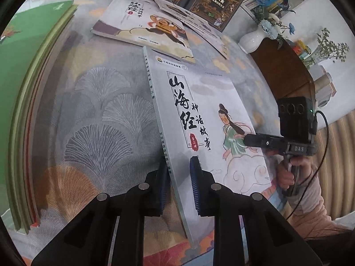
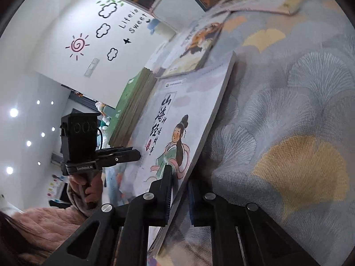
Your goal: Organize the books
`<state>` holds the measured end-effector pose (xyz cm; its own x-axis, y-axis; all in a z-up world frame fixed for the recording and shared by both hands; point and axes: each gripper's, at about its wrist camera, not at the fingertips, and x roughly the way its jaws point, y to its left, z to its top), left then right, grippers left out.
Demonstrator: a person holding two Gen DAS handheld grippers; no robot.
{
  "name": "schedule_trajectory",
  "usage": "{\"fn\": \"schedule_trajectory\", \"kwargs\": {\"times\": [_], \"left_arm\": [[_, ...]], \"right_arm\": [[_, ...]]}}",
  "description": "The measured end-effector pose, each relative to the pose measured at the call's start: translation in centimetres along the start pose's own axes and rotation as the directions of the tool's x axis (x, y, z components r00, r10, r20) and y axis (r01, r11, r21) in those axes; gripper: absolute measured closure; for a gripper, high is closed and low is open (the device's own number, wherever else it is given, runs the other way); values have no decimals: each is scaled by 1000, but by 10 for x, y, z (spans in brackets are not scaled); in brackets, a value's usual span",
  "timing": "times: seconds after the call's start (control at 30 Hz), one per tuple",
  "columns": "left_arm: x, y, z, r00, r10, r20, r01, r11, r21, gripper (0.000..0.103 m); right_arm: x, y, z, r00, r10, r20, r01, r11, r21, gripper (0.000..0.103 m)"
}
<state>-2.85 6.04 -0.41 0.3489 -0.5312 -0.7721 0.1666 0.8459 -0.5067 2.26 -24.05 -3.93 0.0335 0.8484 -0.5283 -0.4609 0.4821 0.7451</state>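
Note:
A thin grey-white picture book (image 1: pixel 199 102), with black brush lettering and a figure in a green robe on its cover, is tilted up off the patterned cloth (image 1: pixel 99 115). My left gripper (image 1: pixel 179 173) is shut on the book's near spine edge, one blue pad under it and one on the cover. In the right wrist view the same book (image 2: pixel 177 115) stands on edge, and my right gripper (image 2: pixel 179 184) is shut on its near long edge. Each gripper also shows in the other's view: the right gripper (image 1: pixel 248 138) at the book's far side, the left gripper (image 2: pixel 135 155) likewise.
A stack of green books (image 1: pixel 33 71) lies at the left. Further back lie a monkey-cover book (image 1: pixel 153 28), a loose booklet (image 1: pixel 199 22) and two dark ornate books (image 1: pixel 213 2). At the right are a white vase (image 1: pixel 253 40) of blue flowers, a wooden cabinet (image 1: pixel 286 73) and a person's hand (image 1: pixel 288 173).

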Motion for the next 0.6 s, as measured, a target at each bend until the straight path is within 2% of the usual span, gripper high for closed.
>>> {"fn": "schedule_trajectory", "kwargs": {"times": [0.27,0.6], "left_arm": [[-1,-5,-1,998,55,39,-56,998,25,81],[0,-5,-4,996,51,73,-52,998,17,81]], "right_arm": [[1,7,-5,997,-48,57,50,998,-41,92],[3,7,-2,996,-57,61,58,998,-10,90]]}}
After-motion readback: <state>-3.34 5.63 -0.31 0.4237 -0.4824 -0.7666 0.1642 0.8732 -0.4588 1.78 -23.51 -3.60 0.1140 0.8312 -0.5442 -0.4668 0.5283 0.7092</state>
